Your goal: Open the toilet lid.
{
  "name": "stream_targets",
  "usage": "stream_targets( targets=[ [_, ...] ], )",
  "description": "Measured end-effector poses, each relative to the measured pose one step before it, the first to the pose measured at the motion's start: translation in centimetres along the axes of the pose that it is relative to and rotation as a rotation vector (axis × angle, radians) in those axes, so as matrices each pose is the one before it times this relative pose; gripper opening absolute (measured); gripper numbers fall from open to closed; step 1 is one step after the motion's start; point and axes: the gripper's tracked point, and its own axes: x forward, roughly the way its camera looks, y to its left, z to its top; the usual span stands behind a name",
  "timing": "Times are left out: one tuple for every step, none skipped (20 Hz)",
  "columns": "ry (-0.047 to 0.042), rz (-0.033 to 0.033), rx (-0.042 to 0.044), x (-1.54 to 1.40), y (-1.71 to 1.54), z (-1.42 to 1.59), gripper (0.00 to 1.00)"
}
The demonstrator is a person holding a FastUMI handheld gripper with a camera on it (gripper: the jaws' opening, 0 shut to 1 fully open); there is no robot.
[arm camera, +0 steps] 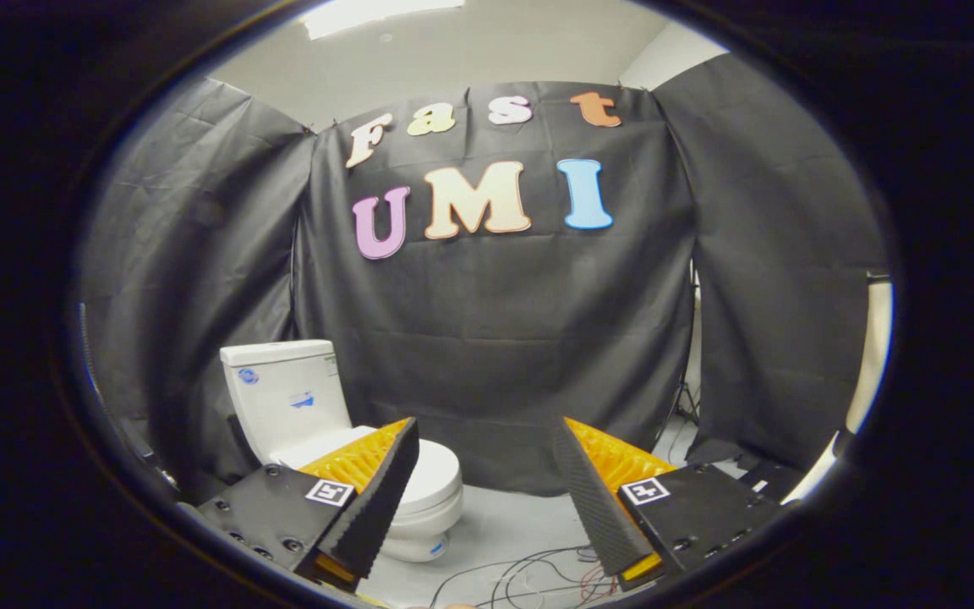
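The gripper [484, 461] has its fingers spread wide apart, holding nothing. The white toilet [318, 423] stands well beyond them against the black cloth wall, partly behind the left finger [377, 499], its lid [432, 469] down. Cables [521, 575] lie on the floor between the fingers.

Booth bits, non-task
Black cloth wall [495, 338] at back; loose cables [529, 571] on grey floor [504, 524] (tangled, red & black).

The gripper [485, 491] has two wedge-shaped fingers [377, 499], orange ribbed plastic faced with black textured pads. Each sits on a black plate with dark screws and a square black-and-white marker [329, 492].
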Motion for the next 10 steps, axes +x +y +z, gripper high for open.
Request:
stream_targets(
  targets=[
    [0.00130, -0.00070, -0.00024, 0.058, 0.086, -0.026, 0.99],
    [-0.00050, -0.00085, 0.00093, -0.041, 0.022, -0.030, 0.99],
    [0.00131, -0.00839, -0.00050, 0.049, -0.166, 0.043, 0.99],
    [-0.00200, -0.00900, -0.00085, -0.014, -0.269, 0.009, 0.99],
    [-0.00004, -0.01147, -0.00150, -0.020, -0.195, 0.027, 0.99],
    [0.00265, -0.01009, 0.00264, 0.055, -0.219, -0.104, 0.99],
    [0.00583, -0.00994, 0.00264, 0.073, -0.175, -0.090, 0.98],
    [0.00397, -0.00481, 0.00314, 0.021, 0.010, -0.123, 0.99],
    [0.00571, -0.00688, 0.00364, 0.216, -0.007, -0.034, 0.99],
    [0.00354, -0.00472, 0.00365, 0.278, 0.093, -0.019, 0.99]
  ],
)
